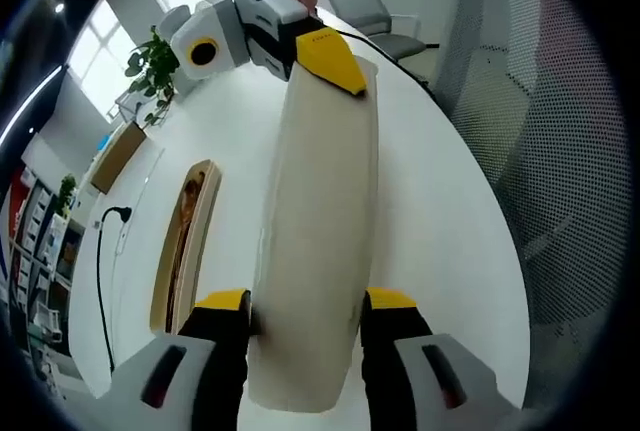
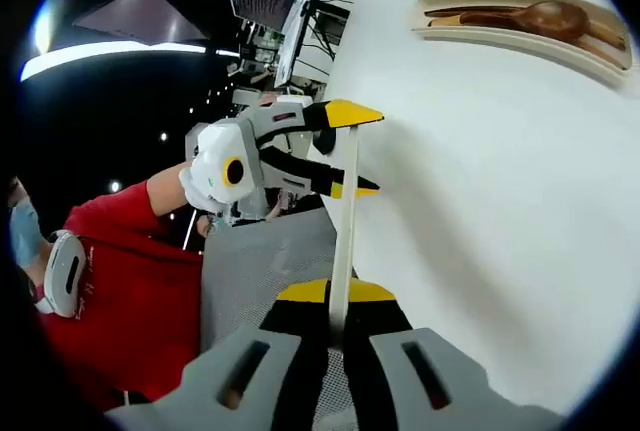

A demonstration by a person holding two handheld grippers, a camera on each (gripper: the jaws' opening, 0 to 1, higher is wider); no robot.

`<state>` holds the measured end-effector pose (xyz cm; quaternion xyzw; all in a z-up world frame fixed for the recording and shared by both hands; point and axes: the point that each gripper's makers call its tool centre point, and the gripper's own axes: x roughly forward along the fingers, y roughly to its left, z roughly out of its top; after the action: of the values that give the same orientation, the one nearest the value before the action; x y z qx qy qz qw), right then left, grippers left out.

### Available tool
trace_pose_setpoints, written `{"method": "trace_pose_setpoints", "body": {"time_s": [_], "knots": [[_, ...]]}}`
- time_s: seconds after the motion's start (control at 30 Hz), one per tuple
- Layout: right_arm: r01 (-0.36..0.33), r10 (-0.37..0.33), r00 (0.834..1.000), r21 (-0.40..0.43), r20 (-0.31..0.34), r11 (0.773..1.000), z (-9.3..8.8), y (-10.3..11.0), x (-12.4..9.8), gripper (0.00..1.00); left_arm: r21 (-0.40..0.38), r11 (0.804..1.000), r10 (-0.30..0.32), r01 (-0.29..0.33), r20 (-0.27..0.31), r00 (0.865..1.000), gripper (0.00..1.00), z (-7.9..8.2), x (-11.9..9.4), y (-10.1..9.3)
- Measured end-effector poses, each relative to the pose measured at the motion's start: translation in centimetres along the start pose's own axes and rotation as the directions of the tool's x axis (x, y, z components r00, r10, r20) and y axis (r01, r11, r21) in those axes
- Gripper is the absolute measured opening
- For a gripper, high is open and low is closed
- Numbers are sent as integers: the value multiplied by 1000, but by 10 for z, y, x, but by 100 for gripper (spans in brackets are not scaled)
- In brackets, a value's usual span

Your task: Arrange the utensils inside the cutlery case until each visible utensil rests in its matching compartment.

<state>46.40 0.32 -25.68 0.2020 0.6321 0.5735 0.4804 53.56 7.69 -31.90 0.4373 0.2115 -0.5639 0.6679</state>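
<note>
Between two hand-held grippers point(image 1: 305, 311) point(image 2: 330, 296), one lid point(image 1: 315, 231)

Daylight from the windows point(image 1: 110, 41) overexposed the left gripper view's top. The white table point(image 2: 480, 181) was evenly bright with faint shadows. Fisheye bending warped edges; the right gripper view's background was dim.

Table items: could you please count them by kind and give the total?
Case lid, held by both grippers: 1
Case tray: 1
Wooden spoon in the tray: 1
Potted plant: 1
Black cable: 1
Total: 5
</note>
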Motion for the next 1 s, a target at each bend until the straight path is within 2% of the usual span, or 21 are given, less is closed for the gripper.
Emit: {"method": "trace_pose_setpoints", "body": {"time_s": [0.2, 0.27, 0.3, 0.33, 0.37, 0.5, 0.57, 0.6, 0.63, 0.7, 0.77, 0.83, 0.87, 0.9, 0.93, 0.97, 1.0], "knots": [[-18, 19, 999, 25, -27, 1000, 0, 6, -2, 0, -6, 1000, -20, 21, 9, 1000, 44, 4, -3, -4], [-31, 31, 999, 31, 8, 999, 6, 9, -4, 0, -2, 1000, -23, 23, -1, 1000, 44, 3, -4, -4], [-32, 32, 999, 29, 0, 999, 4, 9, -5, 1, -20, 999, -43, 43, 7, 999, 43, 3, -6, -5], [-38, 38, 999, 5, 16, 999, 6, 10, -5, 1, -33, 998, -51, 51, 5, 999, 43, 2, -7, -6], [-29, 30, 999, -21, 39, 999, 9, 8, -5, 1, -13, 999, -38, 38, -1, 999, 43, 2, -7, -4], [-48, 51, 995, -27, 87, 998, 13, 10, -9, 3, -23, 999, -41, 41, -6, 999, 43, 0, -11, -1], [-48, 51, 986, -27, 161, 999, 21, 9, -10, 11, -28, 999, -44, 44, -8, 999, 43, -2, -11, 0], [-63, 64, 983, -12, 172, 998, 21, 10, -12, 13, -30, 999, -42, 41, -13, 999, 43, -3, -11, 0], [-83, 85, 974, -17, 210, 996, 24, 11, -13, 13, -32, 999, -42, 42, -12, 999, 43, -4, -11, -1], [-51, 52, 962, -12, 269, 999, 28, 3, -16, 15, -56, 998, -42, 41, -14, 999, 43, -5, -11, 0], [-44, 42, 944, 0, 326, 999, 32, -3, -19, 13, -68, 997, -39, 37, -16, 999, 43, -5, -11, 1], [-35, 35, 938, -8, 346, 999, 31, -6, -21, 5, -69, 997, -36, 35, -19, 999, 43, -5, -9, 3], [-27, 31, 921, -16, 388, 1000, 35, -8, -23, 4, -70, 997, -36, 35, -22, 999, 43, -5, -8, 3], [-29, 29, 914, -7, 405, 1000, 36, -8, -24, 5, -70, 997, -34, 32, -22, 999, 43, -5, -8, 4], [-12, 7, 914, 8, 406, 1000, 35, -13, -24, 5, -72, 997, -34, 32, -27, 999, 43, -5, -7, 5], [11, -14, 906, 8, 423, 1000, 37, -17, -26, 3, -72, 997, -32, 30, -26, 999, 43, -5, -7, 6], [19, -15, 881, -4, 473, 1000, 44, -17, -30, 4, -76, 997, -31, 29, -25, 999, 43, -5, -7, 9]]}}
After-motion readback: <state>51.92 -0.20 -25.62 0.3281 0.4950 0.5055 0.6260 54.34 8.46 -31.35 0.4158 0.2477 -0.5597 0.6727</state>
